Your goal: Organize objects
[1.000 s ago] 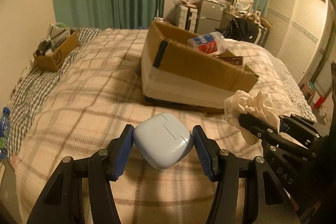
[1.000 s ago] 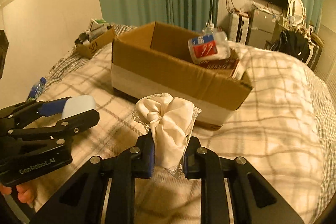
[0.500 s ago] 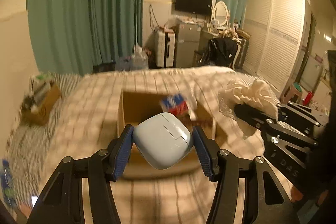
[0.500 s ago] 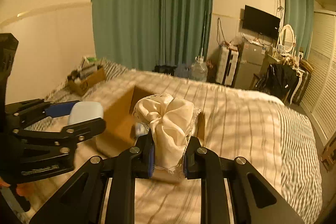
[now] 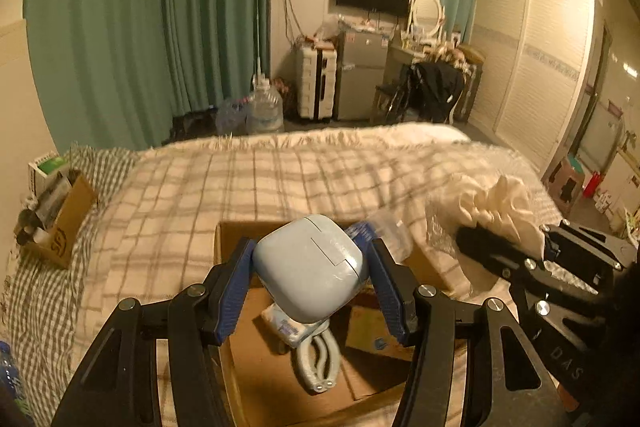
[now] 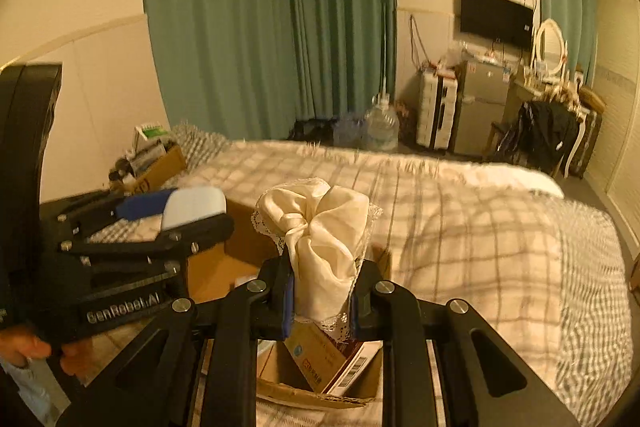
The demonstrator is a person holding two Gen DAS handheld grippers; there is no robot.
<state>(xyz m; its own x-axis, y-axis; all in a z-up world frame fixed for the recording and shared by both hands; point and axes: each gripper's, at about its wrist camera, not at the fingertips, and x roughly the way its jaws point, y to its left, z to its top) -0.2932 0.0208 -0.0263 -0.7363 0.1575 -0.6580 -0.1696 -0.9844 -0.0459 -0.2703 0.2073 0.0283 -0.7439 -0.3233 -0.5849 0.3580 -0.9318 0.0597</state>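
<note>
My left gripper (image 5: 310,271) is shut on a light blue earbud case (image 5: 312,267) and holds it above the open cardboard box (image 5: 240,367). My right gripper (image 6: 320,287) is shut on a cream scrunchie (image 6: 320,227), also above the box (image 6: 208,275). The scrunchie also shows at the right of the left wrist view (image 5: 496,207), and the case at the left of the right wrist view (image 6: 192,207). Inside the box lie a grey hand grip (image 5: 318,359), a small packet (image 5: 288,327) and a printed carton (image 6: 324,359).
The box rests on a bed with a plaid blanket (image 5: 300,179). A smaller cardboard box of items (image 5: 60,219) stands at the bed's left edge. Water jugs (image 5: 264,107), a fridge and a wardrobe stand beyond the bed.
Both grippers have risen and moved forward over the cardboard box, still holding the case and the scrunchie. The views now look down into the box.
</note>
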